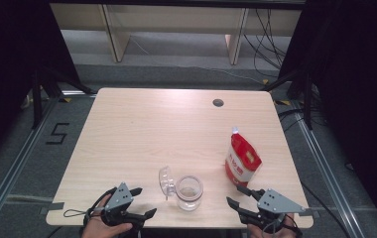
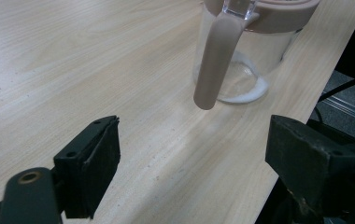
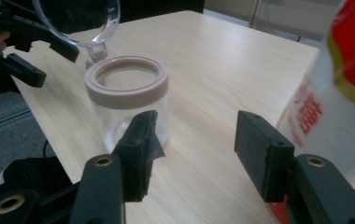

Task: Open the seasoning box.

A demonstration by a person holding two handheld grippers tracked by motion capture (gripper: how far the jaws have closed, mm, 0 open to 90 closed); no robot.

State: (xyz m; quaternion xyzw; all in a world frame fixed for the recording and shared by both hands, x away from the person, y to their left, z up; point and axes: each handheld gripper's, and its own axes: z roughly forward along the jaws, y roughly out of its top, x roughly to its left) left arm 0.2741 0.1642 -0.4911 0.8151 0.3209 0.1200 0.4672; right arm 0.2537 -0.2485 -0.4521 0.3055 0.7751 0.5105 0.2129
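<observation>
Two grippers sit at the near edge of the table (image 1: pixel 127 114), both empty. Left to right in the high view:

Left gripper (image 1: pixel 139 202): at the near-left edge, jaws spread wide, nothing between them. It points toward the jar, which stands just beside it, apart from the jaws. In the left gripper view bare tabletop lies between the two black pads (image 2: pixel 94 161), with the jar's base and the pinkish lid strap ahead of them.

Jar (image 1: pixel 189 192): clear glass, upright, near the middle of the front edge, between the two grippers. Pinkish collar round the mouth. Clear domed lid (image 1: pixel 166 182) is flipped open, hanging off the jar's left side, tilted on edge. Thin white residue round the base inside, seen in the left gripper view; otherwise looks empty.

Pouch (image 1: pixel 242 161): red and white, white spout on top, standing upright, leaning slightly. It is right of the jar and farther back, apart from it.

Right gripper (image 1: pixel 238 195): at the near-right edge, jaws partly open, holding nothing. It sits just in front of the pouch. In the right gripper view only tabletop shows between the pads; jar is beyond the left pad, pouch beyond the right one, neither touched.
</observation>
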